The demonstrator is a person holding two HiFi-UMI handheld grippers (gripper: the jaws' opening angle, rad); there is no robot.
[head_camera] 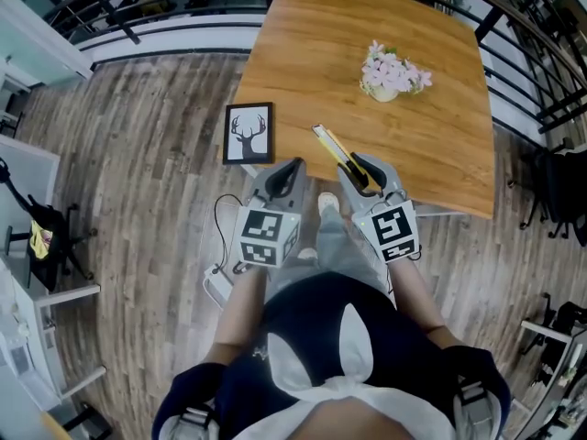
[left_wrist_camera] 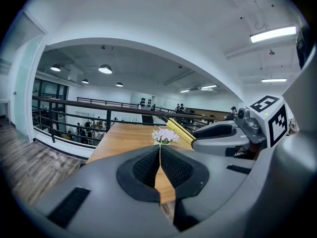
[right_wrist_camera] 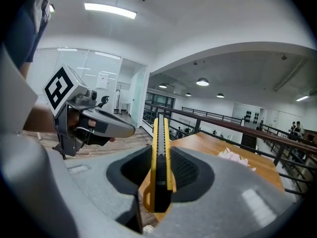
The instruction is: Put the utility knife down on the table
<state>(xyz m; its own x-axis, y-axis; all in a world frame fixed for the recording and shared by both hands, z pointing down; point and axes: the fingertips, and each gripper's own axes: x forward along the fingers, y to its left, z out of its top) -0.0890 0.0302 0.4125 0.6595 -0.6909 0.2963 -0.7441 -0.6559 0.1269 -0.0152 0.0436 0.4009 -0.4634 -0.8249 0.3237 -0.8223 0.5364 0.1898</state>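
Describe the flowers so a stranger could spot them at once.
Find the wooden table. Right of its middle stands a small pot of pale pink flowers. It is the only plant there; the neighbouring black-framed deer picture is dark and rectangular.

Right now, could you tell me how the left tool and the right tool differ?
The left tool has its jaws shut on nothing; the right tool is clamped on the yellow utility knife. The left tool sits nearer the framed deer picture, the right tool nearer the flowers. Both are grey, carry marker cubes and point at the table.

Yellow-black utility knife (head_camera: 337, 152); pink flowers (head_camera: 393, 70); orange-brown wood-grain table (head_camera: 303, 62).
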